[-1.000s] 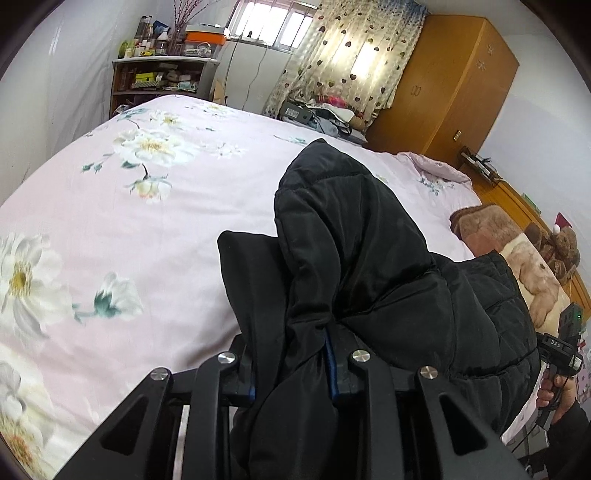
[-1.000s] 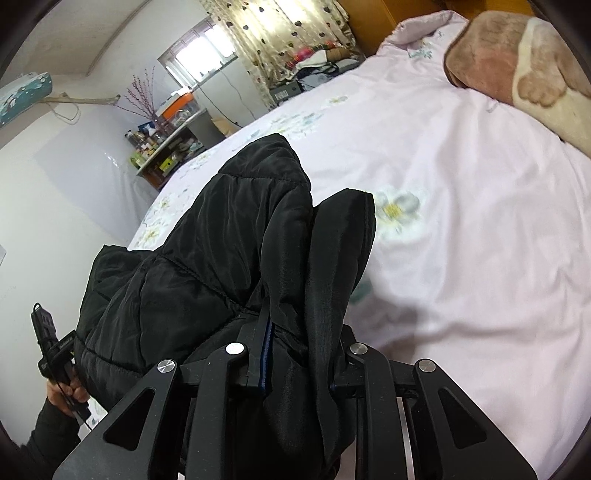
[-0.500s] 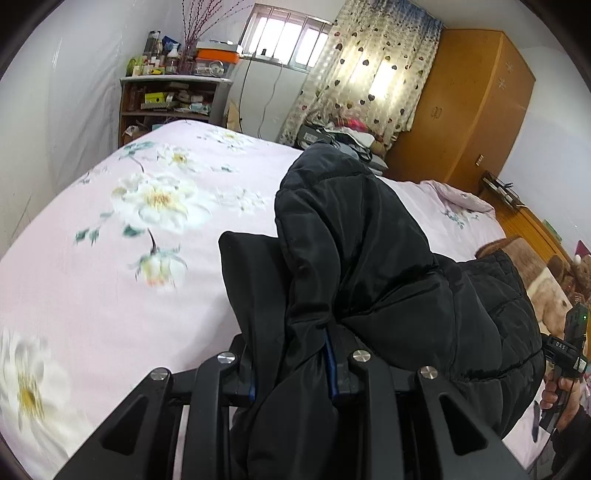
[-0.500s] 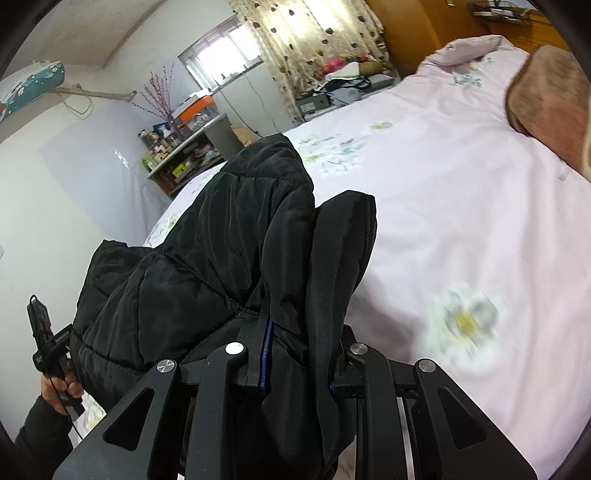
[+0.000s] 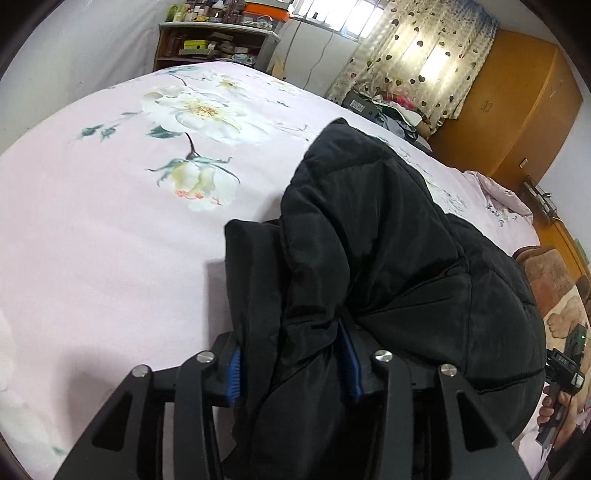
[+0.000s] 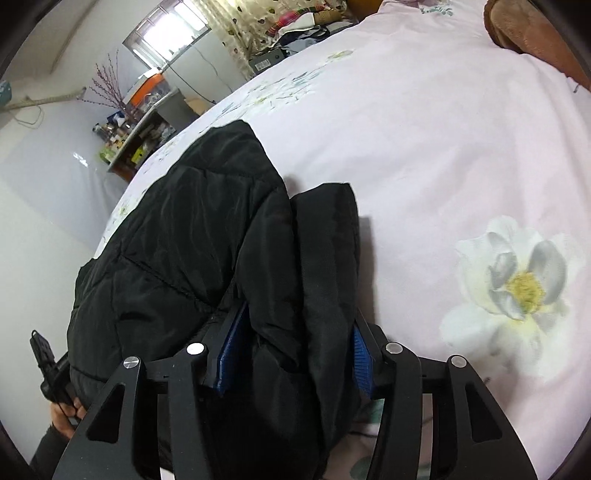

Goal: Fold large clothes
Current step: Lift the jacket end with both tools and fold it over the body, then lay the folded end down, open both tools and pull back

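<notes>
Lying bunched on the pink flowered bedsheet (image 5: 92, 240), a black padded jacket (image 5: 388, 258) spans the space between two grippers. Left gripper (image 5: 291, 369): jaws opening, blue pads (image 5: 233, 373) standing just off a thick fold of the jacket that still sits between them. Right gripper (image 6: 291, 354): jaws likewise opening, blue pads (image 6: 232, 347) visibly clear of the fabric on one side, a second fold of the jacket between them. The jacket rests near the bed's near edge, its quilted body humped up between the two holds. At the far edge of the bed stand a cluttered shelf (image 5: 218, 40), a patterned curtain (image 5: 424, 55) and a wooden wardrobe (image 5: 517, 103); a brown blanket (image 6: 532, 33) lies toward the bed's head.
</notes>
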`<state>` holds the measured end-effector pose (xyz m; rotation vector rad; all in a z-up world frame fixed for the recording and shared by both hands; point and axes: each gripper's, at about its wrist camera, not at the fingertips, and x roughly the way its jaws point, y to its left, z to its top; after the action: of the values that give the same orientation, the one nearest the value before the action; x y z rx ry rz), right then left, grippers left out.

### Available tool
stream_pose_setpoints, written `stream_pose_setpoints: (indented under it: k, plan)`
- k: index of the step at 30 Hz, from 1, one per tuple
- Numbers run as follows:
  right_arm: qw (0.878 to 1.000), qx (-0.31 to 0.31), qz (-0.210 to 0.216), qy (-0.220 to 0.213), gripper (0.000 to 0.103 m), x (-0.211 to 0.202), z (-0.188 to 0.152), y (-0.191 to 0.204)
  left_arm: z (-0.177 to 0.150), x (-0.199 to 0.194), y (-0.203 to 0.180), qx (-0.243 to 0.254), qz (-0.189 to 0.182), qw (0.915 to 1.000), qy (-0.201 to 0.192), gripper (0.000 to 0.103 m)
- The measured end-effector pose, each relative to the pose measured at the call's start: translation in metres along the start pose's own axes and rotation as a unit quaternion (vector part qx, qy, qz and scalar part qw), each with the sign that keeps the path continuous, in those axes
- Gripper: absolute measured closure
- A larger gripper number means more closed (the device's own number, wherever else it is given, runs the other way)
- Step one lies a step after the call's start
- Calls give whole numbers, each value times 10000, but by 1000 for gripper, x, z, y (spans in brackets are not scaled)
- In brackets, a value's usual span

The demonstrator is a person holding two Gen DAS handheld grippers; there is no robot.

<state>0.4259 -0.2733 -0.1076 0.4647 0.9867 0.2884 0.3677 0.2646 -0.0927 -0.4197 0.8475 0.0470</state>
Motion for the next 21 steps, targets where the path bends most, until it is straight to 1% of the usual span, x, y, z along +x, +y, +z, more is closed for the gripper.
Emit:
stream_pose_setpoints:
  k: [3, 5, 6, 9, 11, 12, 16, 18, 21]
  plan:
    - [9995, -147, -167, -219, 51, -29, 2, 7, -3, -21, 2, -172, -6, 9998, -79, 57]
    - [9985, -233, -242, -434, 51, -51, 0, 14, -6, -40, 2, -247, 38, 9994, -223, 60]
    - [9979, -273, -253, -529, 51, -62, -3, 19, -10, -55, -3, -182, 68, 9992, -347, 60]
    - [9958, -497, -245, -727, 51, -96, -17, 38, -19, -90, -17, 67, 95, 9984, -547, 60]
    - [9939, -678, -294, -813, 51, -115, -31, 53, -27, -109, -29, 163, 100, 9979, -624, 57]
    - [9932, -744, -327, -839, 51, -121, -39, 62, -35, -121, -37, 210, 99, 9978, -627, 57]
    - [9918, -848, -365, -880, 51, -145, -70, 91, -64, -153, -64, 357, -76, 9979, -538, 57]
    - [9917, -869, -360, -877, 51, -159, -92, 100, -78, -171, -75, 429, -129, 9976, -529, 57]
    - [9903, -976, -414, -902, 51, -178, -123, 114, -99, -190, -94, 589, -100, 9969, -505, 57]
